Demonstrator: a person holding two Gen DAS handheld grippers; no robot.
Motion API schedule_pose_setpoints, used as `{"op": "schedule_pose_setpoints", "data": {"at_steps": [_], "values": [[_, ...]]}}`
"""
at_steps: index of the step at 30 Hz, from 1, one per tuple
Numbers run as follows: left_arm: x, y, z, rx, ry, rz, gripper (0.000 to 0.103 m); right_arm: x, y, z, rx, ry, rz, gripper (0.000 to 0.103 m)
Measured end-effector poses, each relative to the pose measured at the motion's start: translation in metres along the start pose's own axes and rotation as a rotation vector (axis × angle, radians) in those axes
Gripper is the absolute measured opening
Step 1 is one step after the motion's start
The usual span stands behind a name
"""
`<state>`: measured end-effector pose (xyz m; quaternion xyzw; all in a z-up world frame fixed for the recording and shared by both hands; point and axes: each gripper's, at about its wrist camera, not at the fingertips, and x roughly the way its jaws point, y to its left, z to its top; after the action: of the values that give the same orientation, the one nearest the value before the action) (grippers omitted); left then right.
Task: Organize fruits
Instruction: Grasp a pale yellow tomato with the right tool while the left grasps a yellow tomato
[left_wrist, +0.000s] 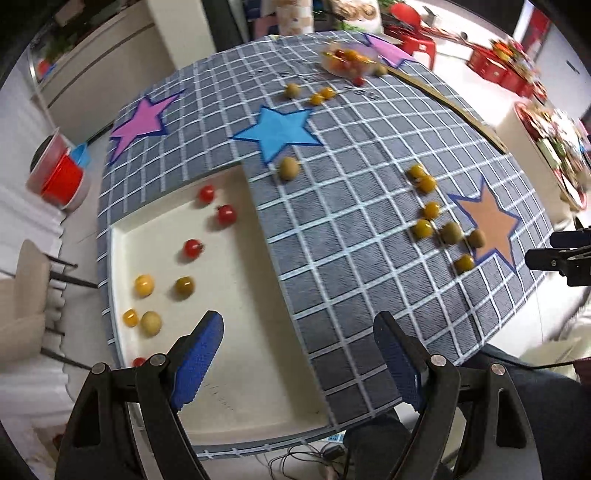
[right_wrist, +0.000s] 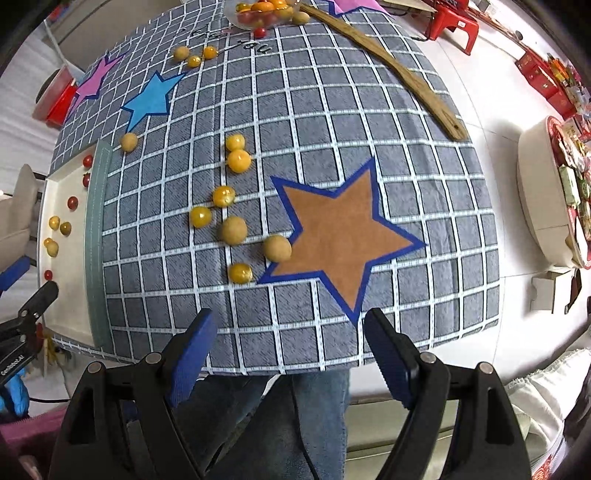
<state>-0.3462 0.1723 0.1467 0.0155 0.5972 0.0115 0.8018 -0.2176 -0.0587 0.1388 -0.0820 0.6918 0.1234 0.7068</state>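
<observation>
Small fruits lie scattered on a grey checked tablecloth (left_wrist: 369, 221). A white tray (left_wrist: 236, 332) at the left holds red tomatoes (left_wrist: 226, 214), yellow ones (left_wrist: 144, 285) and a green fruit (left_wrist: 184, 286). A cluster of yellow fruits (right_wrist: 239, 160) and green fruits (right_wrist: 234, 229) lies beside the brown star (right_wrist: 332, 236). A clear bowl of fruits (left_wrist: 347, 57) stands at the far edge. My left gripper (left_wrist: 299, 332) hangs open above the tray's near right part with nothing between its fingers. My right gripper (right_wrist: 288, 328) is open and bare over the table's near edge, below the cluster.
A long wooden stick (right_wrist: 391, 70) lies along the far right of the cloth. A red container (left_wrist: 59, 181) sits on the floor to the left. A person's jeans (right_wrist: 280, 413) show below the table's edge. Red stools (right_wrist: 454, 22) stand beyond the table.
</observation>
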Motion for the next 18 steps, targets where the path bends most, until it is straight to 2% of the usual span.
{"op": "schedule_pose_setpoints", "data": {"at_steps": [4,11,18], "values": [[0.005,-0.016,0.004,0.026,0.012,0.008,0.085,0.011,-0.007,-0.002,-0.008,0.033,0.005,0.084],[0.042,-0.054,0.021,0.030,0.077,0.014,0.085,0.031,-0.011,0.005,-0.061,0.071,0.033,0.084],[0.077,-0.072,0.040,-0.008,0.090,-0.007,0.085,0.047,-0.014,0.024,-0.048,0.049,0.073,0.084]]}}
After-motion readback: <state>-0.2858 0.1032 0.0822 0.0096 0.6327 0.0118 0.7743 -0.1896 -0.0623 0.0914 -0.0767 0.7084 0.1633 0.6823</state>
